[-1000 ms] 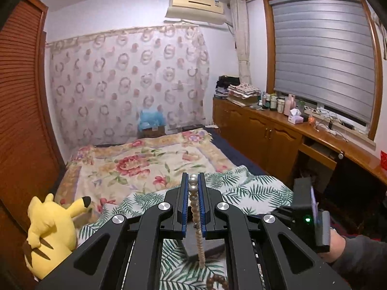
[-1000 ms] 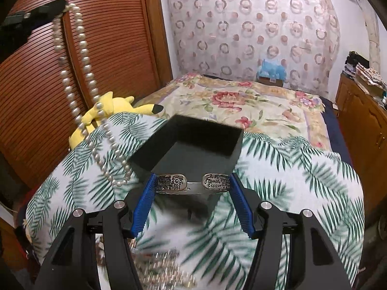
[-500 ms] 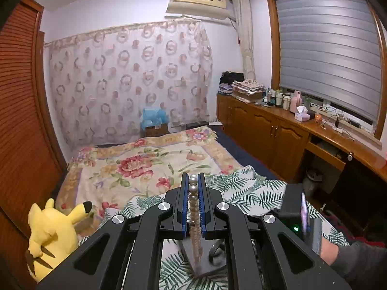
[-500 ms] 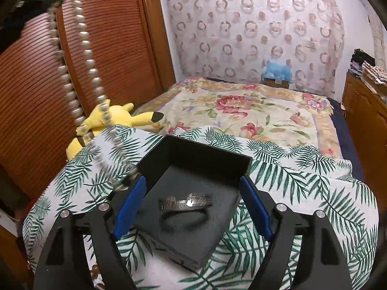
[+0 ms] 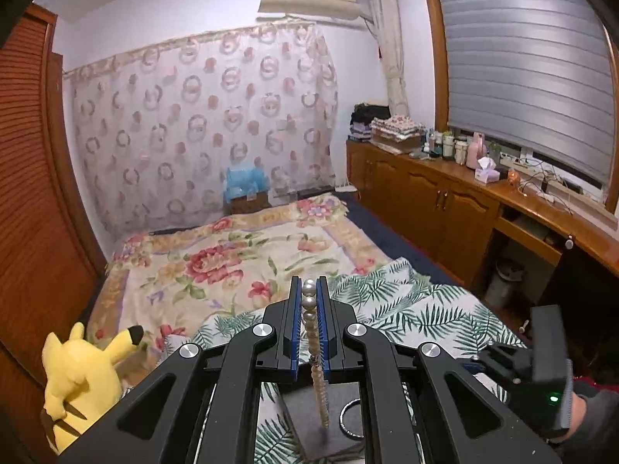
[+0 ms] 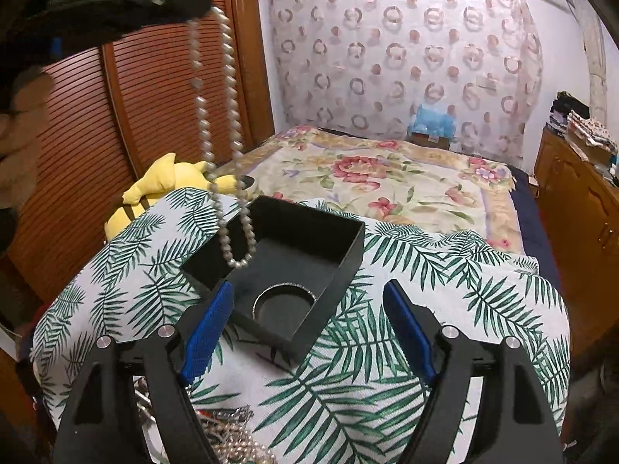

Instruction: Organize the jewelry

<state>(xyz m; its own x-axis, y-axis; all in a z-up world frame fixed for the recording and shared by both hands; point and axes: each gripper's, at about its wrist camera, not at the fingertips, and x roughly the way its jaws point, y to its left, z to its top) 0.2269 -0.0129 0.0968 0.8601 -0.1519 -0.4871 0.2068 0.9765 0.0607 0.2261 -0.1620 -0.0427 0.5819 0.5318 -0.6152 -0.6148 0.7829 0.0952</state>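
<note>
Pearl necklace (image 6: 224, 127), limp, light and prone to swinging, hangs doubled from the left tool (image 5: 309, 294), pinched shut on its top beads above the black box (image 6: 309, 232) (a bangle (image 6: 284, 301) already lies inside), while the right tool (image 6: 309, 328) stands spread and empty.

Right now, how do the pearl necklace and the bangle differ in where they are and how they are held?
The pearl necklace hangs in the air as a long loop, pinched in the shut left gripper; the bangle lies flat on the floor of the black box, touched by nothing. The necklace is a string of pale beads; the bangle is one rigid metal ring. The right gripper is open and empty. Both pieces sit over the box.
</note>
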